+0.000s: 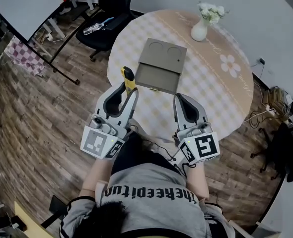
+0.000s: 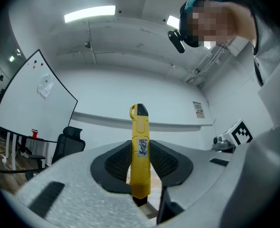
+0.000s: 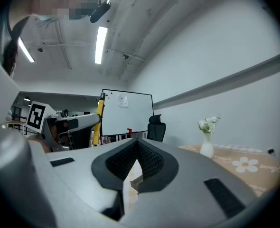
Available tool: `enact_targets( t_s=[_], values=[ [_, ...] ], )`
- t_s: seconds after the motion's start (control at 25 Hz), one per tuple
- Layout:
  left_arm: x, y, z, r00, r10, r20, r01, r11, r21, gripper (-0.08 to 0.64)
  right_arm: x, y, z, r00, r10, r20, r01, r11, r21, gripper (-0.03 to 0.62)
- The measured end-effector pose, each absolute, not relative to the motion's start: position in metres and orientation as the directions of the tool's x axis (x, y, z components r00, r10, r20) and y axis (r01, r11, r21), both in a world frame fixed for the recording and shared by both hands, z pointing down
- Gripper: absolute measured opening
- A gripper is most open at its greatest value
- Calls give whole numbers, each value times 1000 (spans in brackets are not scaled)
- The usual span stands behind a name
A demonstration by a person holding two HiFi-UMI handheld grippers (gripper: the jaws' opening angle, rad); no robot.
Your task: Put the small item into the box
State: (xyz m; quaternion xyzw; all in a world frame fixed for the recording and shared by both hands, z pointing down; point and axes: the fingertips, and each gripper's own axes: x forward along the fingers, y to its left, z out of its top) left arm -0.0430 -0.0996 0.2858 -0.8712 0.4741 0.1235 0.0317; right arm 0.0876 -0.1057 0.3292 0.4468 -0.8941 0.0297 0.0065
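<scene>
A yellow box cutter [image 1: 128, 78] with a black tip stands upright between the jaws of my left gripper [image 1: 128, 89], which is shut on its lower half [image 2: 140, 151]. It hangs over the near left part of the round table, just left of the open olive box [image 1: 158, 76], whose lid [image 1: 163, 51] lies folded back. My right gripper [image 1: 182, 99] hovers at the box's near right corner, its jaws closed together with nothing in them [image 3: 136, 155]. In the right gripper view a corner of the box [image 3: 136, 182] shows below the pads.
The table [image 1: 226, 90] has a checked cloth. A white vase of flowers [image 1: 201, 28] stands at its far right. A black office chair [image 1: 107, 14] and a whiteboard [image 1: 32, 4] stand beyond the table's left. Cables [image 1: 278, 103] lie on the floor at right.
</scene>
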Motion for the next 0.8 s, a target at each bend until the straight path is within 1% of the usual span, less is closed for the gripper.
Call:
enact_targets(
  t_s=[0.28,0.8],
  values=[
    [-39,-132,283,572,-787,-232,-800,-598,54,123,87,-129,327,-565,-824,37,-824,562,-65,6],
    [-27,-194,291,703,-682,-202,-690,-722,39,124,90,-175,328,-445,-894,43,-894,442,-70,6]
  ],
)
